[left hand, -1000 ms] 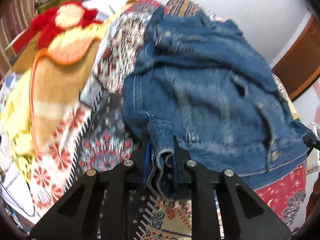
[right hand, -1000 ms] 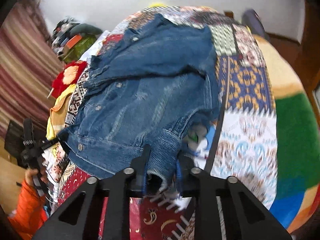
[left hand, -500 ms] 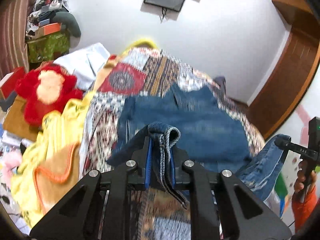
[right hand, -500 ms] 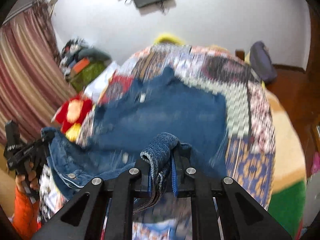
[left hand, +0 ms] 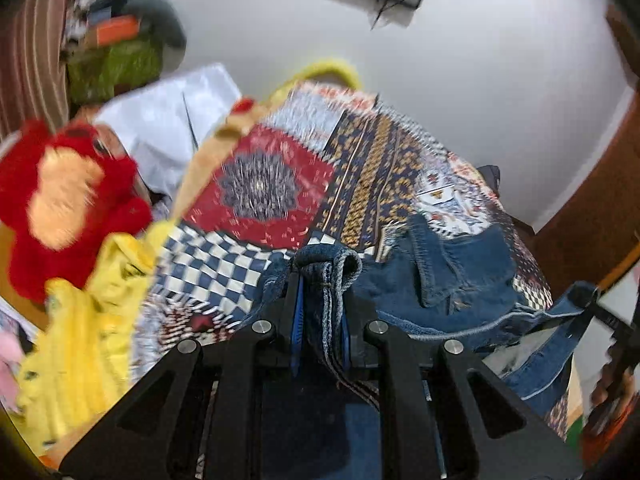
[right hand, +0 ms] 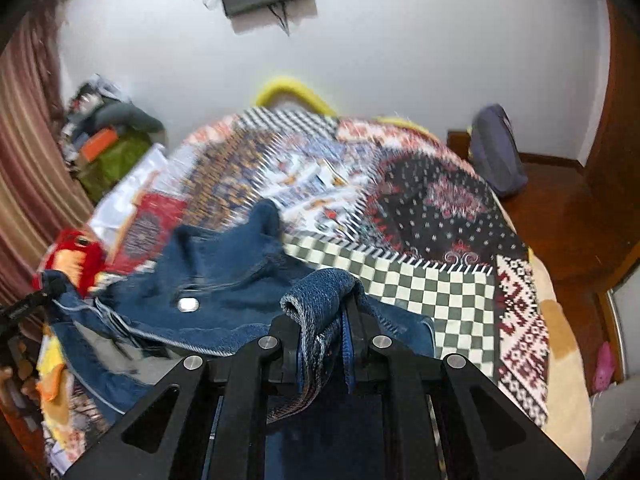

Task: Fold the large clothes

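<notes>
Both grippers (left hand: 320, 304) (right hand: 326, 320) pinch the denim jacket (right hand: 224, 272).

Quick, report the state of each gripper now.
Left gripper: closed on a bunched edge of the blue denim jacket.
Right gripper: closed on another edge of the same jacket.

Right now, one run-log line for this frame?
left gripper: shut on denim jacket | right gripper: shut on denim jacket | jacket lifted over patchwork bedspread

A blue denim jacket (right hand: 224, 280) hangs lifted by two bunched hem corners, its far end on the bed.
</notes>
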`<state>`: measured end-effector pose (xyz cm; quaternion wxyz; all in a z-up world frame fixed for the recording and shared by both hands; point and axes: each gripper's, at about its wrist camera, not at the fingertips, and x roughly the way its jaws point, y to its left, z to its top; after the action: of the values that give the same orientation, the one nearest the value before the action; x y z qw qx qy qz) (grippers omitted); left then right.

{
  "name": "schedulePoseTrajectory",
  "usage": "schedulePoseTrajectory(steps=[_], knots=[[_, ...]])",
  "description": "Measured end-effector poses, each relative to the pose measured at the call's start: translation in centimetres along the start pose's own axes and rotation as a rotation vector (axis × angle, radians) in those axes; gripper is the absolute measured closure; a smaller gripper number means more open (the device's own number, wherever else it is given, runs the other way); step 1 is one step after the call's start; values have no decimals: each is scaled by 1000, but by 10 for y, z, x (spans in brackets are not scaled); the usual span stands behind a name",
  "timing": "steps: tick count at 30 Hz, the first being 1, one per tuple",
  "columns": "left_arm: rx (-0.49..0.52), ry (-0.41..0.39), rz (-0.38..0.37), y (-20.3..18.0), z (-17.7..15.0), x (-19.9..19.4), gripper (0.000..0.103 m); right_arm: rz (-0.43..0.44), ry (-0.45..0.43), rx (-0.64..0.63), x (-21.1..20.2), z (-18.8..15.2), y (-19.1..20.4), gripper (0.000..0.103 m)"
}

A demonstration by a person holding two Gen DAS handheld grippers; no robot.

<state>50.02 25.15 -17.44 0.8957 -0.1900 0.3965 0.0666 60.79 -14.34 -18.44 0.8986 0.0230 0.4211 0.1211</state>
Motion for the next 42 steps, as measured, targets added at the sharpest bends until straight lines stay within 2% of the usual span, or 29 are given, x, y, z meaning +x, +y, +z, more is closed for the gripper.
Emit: schedulePoseTrajectory(steps=[4,7,10,15,18,20,21,23,24,26,28,29,32,37,40,42], knots=[[5,75,41,10,-8,49,85,0,92,46,55,-10,-20,91],[27,113,67,13,-17,73,81,88,138,128,78,-19,-43,91],[82,103,95,8,-25,79,79,142,140,145,78,-20,-53,91],[171,118,157,-3,-27,83,78,158,130,113,56,-13,-57,91],[168,143,173,-4,-24,88,78,204,114,163,38,-5,-67,91],[165,159,191,-5,-23,90,78,199,111,179,29,-3,-71,89],[171,165,206,-6,-22,91,78,156,101,169,24,-2,-72,89],[193,180,226,-8,-22,92,78,-219,34,79,3,3,-77,89],[206,184,229,-11,-22,91,78,-290,26,53,-3,4,-82,89],[254,165,246,-19,-21,81,78,-258,66,25,-12,3,-92,89],[296,136,262,-27,-18,67,68,-225,88,-19,-25,-3,-96,89],[307,121,268,-29,-16,59,57,-233,83,-48,-30,-6,-95,89],[303,31,241,-34,-9,22,35,-221,87,-125,-39,-17,-78,89],[339,43,209,-38,-13,-2,21,-86,125,-149,-29,-32,-43,89],[403,97,204,-38,-33,2,13,-15,151,-185,-15,-40,-11,89],[434,128,225,-38,-48,12,13,19,168,-225,-3,-46,13,89]])
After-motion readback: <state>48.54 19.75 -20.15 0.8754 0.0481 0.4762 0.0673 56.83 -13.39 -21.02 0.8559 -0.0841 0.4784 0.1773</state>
